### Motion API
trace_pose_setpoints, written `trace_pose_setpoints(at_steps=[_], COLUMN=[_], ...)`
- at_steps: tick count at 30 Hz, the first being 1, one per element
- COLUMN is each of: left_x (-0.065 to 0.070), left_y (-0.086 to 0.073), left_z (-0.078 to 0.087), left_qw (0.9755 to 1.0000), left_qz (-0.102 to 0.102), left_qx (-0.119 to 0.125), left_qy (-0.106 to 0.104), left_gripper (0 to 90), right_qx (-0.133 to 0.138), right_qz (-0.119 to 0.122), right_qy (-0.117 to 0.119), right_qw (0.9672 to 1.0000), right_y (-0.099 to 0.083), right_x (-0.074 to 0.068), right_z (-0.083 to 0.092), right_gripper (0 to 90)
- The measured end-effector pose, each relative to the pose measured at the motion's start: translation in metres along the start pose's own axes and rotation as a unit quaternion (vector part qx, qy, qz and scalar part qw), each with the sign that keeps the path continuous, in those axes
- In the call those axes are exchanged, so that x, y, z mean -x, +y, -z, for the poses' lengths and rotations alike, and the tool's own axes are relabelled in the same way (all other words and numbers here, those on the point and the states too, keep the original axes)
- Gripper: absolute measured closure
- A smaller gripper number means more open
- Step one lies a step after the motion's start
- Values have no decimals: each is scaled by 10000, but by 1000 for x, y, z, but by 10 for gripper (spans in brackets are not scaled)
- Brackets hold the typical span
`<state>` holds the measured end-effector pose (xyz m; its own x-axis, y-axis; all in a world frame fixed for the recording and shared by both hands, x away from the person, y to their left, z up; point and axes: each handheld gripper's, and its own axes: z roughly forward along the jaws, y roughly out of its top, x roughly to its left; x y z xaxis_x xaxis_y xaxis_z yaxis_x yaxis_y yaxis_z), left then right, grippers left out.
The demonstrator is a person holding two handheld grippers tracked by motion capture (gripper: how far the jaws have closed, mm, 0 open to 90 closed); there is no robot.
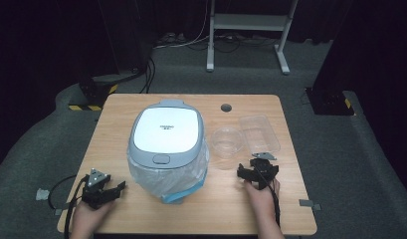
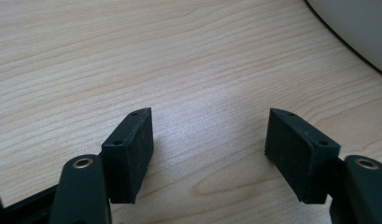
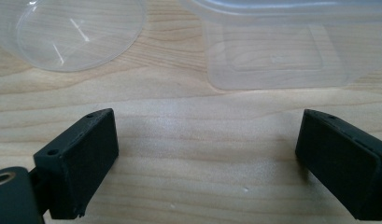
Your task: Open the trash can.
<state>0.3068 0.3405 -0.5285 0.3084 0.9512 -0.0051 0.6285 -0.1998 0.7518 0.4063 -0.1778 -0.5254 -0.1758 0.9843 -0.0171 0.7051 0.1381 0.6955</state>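
1. while both grippers rest low on the table [image 1: 141, 209], the right gripper [image 1: 259, 167] sits at five o'clock, jaws wide and empty.
2. its nearest things, the clear tub [image 3: 277, 51] and clear bowl [image 3: 72, 32], lie just ahead, untouched.
3. the left gripper [image 1: 104, 188] sits at seven o'clock, jaws wide, empty, near the rice cooker [image 1: 166, 144].

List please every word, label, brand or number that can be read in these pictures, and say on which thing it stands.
No text can be read.
Rice cooker lid: one short dark line of print near its middle, too small and blurred to read.
Round clear bowl, clear rectangular container, wooden table: no print seen.
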Motion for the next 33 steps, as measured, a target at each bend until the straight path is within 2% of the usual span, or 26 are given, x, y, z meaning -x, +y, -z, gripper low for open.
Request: trace_pose_setpoints(at_steps=[12, 17, 23, 26, 27, 30, 31, 33], left_x=[-1, 3, 1, 0, 0, 3, 3, 5], left_y=[-1, -2, 3, 10, 10, 16, 17, 18], left_z=[3, 11, 20, 24, 24, 29, 30, 32], left_qw=[10000, 9995, 9990, 9982, 9982, 9963, 9955, 9940], left_qz=[8, -181, -127, -12, -12, -42, 6, 7], left_qx=[-25, 255, 410, 410, 410, 559, 606, 772], left_qy=[5, 71, -100, -428, -428, -652, -726, -774], left_gripper=[329, 344, 337, 341, 341, 353, 353, 345], right_qx=[-4, -4, -4, -4, -4, -5, -4, -4], right_qz=[9, 11, 11, 12, 12, 11, 12, 12], right_qy=[14, 19, 14, 15, 15, 15, 15, 14], right_qw=[10000, 10000, 10000, 10000, 10000, 10000, 10000, 10000], right_y=[0, 0, 0, 0, 0, 0, 0, 0], right_x=[0, 0, 0, 0, 0, 0, 0, 0], right_z=[0, 0, 0, 0, 0, 0, 0, 0], right_gripper=[57, 57, 57, 57, 57, 57, 57, 57])
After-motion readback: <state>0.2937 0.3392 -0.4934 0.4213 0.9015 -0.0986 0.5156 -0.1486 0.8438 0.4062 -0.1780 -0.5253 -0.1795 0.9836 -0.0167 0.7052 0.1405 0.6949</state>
